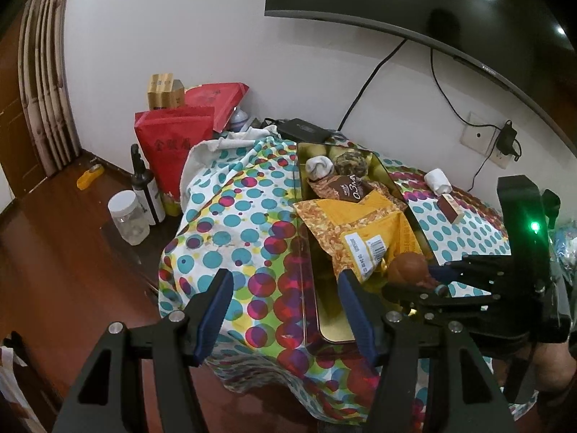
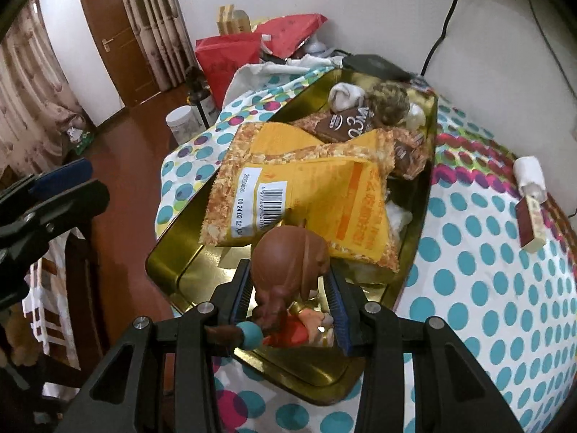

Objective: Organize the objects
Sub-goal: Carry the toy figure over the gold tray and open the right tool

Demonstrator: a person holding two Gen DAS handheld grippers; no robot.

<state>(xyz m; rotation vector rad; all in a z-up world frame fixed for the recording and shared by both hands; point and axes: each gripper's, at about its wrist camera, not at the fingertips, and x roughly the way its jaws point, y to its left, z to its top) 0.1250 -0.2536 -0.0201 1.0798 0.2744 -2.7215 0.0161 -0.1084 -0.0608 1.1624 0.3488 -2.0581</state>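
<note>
The gold tin [image 2: 169, 249] on the worktop already holds snack bags, a chocolate pack and socks. The right hand-held gripper [image 2: 290, 294] grips a brown figurine [image 2: 288, 259] over the tin's near end. The left hand-held gripper [image 1: 285, 288] hangs open and empty. A small box [image 2: 530, 220] and white roll [image 2: 528, 171] remain outside on the cloth

My left gripper [image 1: 285, 310] hangs with its jaws spread wide, nothing between them. My right gripper [image 2: 290, 301] reaches in from the right, jaws clamped on something.
</note>
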